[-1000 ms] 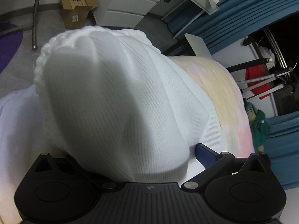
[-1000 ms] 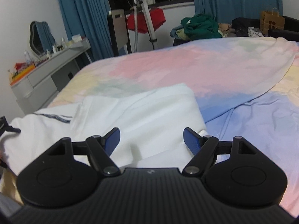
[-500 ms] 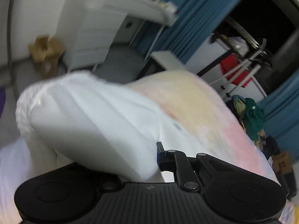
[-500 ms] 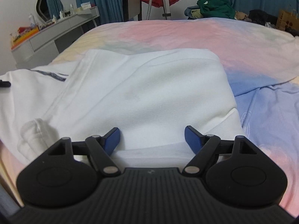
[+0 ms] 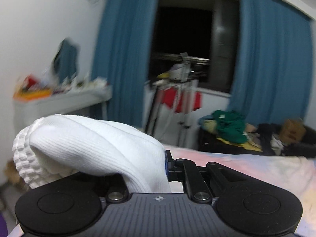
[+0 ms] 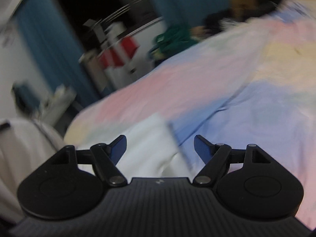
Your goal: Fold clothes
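Blue curtains hung behind a pastel bedsheet. The left gripper was clamped on a bunched white ribbed garment with a knitted cuff. The right gripper hung wide apart over flat white cloth.

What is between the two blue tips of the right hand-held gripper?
Nothing is clamped there. In the right wrist view, the right hand-held gripper stands open, and through the gap you see a white garment lying on the pastel bedsheet farther off.
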Demonstrator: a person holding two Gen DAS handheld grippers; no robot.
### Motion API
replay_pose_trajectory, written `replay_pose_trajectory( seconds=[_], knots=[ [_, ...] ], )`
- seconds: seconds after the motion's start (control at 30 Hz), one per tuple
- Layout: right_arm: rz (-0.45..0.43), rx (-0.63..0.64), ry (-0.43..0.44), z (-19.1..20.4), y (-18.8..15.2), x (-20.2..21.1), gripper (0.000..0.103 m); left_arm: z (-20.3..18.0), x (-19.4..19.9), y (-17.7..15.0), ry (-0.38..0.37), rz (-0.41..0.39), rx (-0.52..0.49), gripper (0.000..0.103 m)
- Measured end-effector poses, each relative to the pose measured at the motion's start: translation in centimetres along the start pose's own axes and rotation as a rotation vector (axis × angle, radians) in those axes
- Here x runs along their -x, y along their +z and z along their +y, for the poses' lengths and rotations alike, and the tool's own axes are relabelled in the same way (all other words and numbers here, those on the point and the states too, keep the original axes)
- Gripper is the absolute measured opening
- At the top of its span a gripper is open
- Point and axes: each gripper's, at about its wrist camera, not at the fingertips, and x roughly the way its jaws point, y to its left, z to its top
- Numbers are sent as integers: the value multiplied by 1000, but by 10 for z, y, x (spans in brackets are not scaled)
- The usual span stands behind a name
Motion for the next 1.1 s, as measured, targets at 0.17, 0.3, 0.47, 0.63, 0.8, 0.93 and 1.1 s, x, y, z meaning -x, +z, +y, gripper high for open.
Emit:
replay_pose_trajectory(
  seconds=[0.17,0.3,0.47,0.63,0.8,0.93,1.1],
  knots=[
    [-42,-208,-24,-44,14,3,79,-117,-17,-45,-110,0,-159,10],
    [-75,-273,-10,-64,21,5,79,-195,-24,-111,-182,39,-337,10],
    [-80,-297,11,-78,29,-2,79,-251,-30,-188,-251,64,-579,18],
    [-35,-287,62,-79,30,-14,79,-258,-34,-211,-335,78,-694,38],
    [-8,-261,148,-70,30,-19,79,-245,-19,-206,-406,124,-771,62],
    [5,-195,240,-52,29,-15,79,-202,0,-201,-429,132,-789,71],
    [46,59,380,-3,20,-8,79,-148,18,-199,-351,113,-771,76]
  ],
)
